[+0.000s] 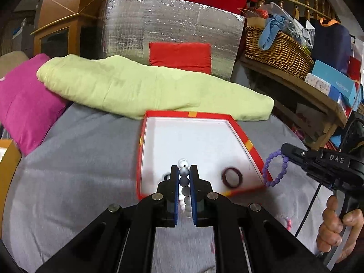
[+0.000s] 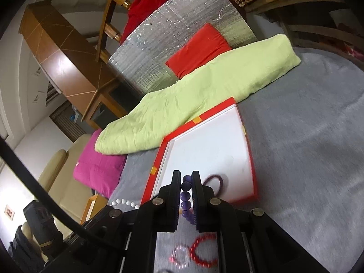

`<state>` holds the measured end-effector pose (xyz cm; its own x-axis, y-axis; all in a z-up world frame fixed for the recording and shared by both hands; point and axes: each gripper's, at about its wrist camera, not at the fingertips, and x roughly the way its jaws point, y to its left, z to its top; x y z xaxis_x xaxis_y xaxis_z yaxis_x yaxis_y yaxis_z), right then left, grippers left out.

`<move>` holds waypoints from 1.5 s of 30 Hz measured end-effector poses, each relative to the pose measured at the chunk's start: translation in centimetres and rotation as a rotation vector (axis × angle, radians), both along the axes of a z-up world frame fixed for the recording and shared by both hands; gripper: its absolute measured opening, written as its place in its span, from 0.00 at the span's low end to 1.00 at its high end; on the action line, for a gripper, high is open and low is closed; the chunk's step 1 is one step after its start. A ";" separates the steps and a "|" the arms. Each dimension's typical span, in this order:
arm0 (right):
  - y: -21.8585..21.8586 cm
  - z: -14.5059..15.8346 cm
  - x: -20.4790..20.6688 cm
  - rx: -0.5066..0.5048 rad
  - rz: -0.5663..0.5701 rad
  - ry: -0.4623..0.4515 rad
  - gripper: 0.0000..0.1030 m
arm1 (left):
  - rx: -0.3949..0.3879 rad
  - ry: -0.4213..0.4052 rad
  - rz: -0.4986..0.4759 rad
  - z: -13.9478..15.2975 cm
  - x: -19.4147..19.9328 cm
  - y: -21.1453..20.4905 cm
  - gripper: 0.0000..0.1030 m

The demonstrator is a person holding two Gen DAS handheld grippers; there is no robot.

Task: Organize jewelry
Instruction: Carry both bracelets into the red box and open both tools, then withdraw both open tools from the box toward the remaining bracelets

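Your left tool (image 1: 184,170) is pinching a bracelet of grey and white beads (image 1: 184,183), the strand running straight down between the blue pads, its top bead poking out over the near end of the red box (image 1: 238,126). That box is a shallow tray with a white floor and small yellow marks on its rim; inside it, to the right of your left tool, lies a dark maroon ring-shaped bangle (image 1: 232,178), flat on the white floor, somewhat blurred. Further right, your right tool (image 2: 187,179) is clamped on a purple bead bracelet (image 2: 185,195), which in the left wrist view hangs as a loop just outside the box's right wall. Your hand (image 1: 339,225) grips the handle of that tool at the far right. In the right wrist view a red bead bracelet (image 2: 204,248) and a paler pink one (image 2: 179,253) lie touching on the cover below the tool, outside the box. The surface is a grey bed cover (image 1: 79,170), soft and slightly wrinkled. From the left along its far edge sit a pink cushion (image 1: 27,104), a long pale green folded blanket (image 1: 147,91), and a red cushion (image 1: 179,56) leaning on a silver foil panel (image 1: 159,20). At the right, a wicker basket (image 1: 277,50) full of odds stands on a wooden shelf (image 1: 302,88) under a wooden railing.
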<state>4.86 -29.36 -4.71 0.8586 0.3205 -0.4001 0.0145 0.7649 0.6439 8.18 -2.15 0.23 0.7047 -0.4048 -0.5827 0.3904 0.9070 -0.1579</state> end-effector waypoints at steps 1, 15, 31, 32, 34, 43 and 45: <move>0.0 -0.1 0.8 0.005 0.000 0.001 0.10 | -0.013 0.010 -0.002 0.1 1.2 -0.5 0.09; 1.0 -2.5 12.3 0.063 0.022 0.088 0.10 | -0.061 0.146 -0.027 -3.9 10.7 -4.4 0.09; -0.8 -3.7 13.0 0.000 -0.079 0.170 0.40 | 0.129 0.194 0.094 -6.0 11.3 -4.0 0.48; -0.9 -3.3 12.7 -0.014 -0.076 0.164 0.40 | 0.140 0.177 0.108 -5.6 10.9 -3.7 0.51; -1.0 -2.3 11.9 -0.061 -0.076 0.152 0.40 | 0.156 0.153 0.126 -4.9 10.1 -3.3 0.52; -2.0 -0.9 6.8 -0.122 -0.060 0.189 0.40 | 0.257 0.082 0.212 -3.4 5.3 -1.3 0.62; -2.0 -0.9 5.2 -0.130 -0.056 0.200 0.40 | 0.252 0.086 0.226 -3.5 4.2 -0.7 0.63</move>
